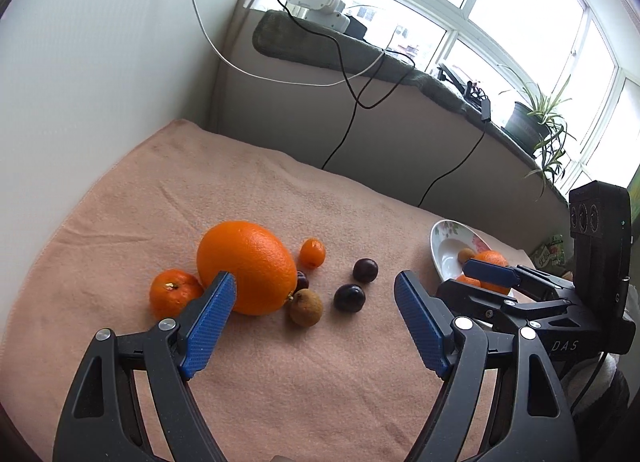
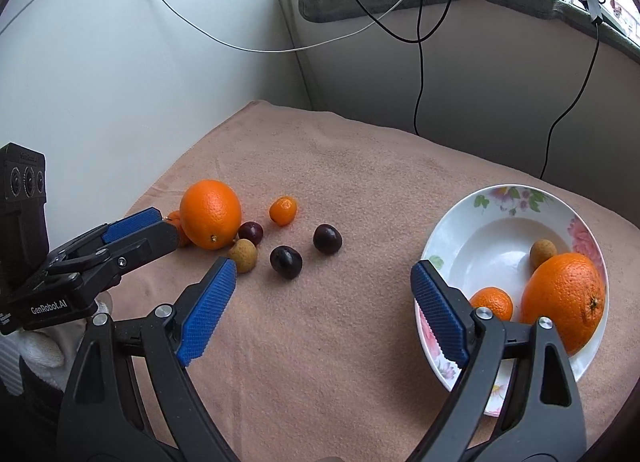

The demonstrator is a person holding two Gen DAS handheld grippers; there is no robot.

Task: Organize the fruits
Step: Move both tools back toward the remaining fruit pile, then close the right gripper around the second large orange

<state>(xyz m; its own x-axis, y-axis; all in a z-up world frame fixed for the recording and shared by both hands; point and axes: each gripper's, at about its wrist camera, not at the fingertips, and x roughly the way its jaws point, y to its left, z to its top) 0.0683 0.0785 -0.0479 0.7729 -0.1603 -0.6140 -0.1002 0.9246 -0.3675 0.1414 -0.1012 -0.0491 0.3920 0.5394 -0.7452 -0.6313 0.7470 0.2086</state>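
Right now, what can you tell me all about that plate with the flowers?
The plate is white and glossy, like china, with pink flowers and green leaves painted on its rim. It is deep and lies flat on the peach towel, right of the loose fruit. Inside are a big orange, a mandarin and a small brown fruit. The right gripper is open, one finger over the near rim.

Bare towel (image 2: pixel 352 342) between fruit cluster (image 2: pixel 256 230) and plate (image 2: pixel 436 250).
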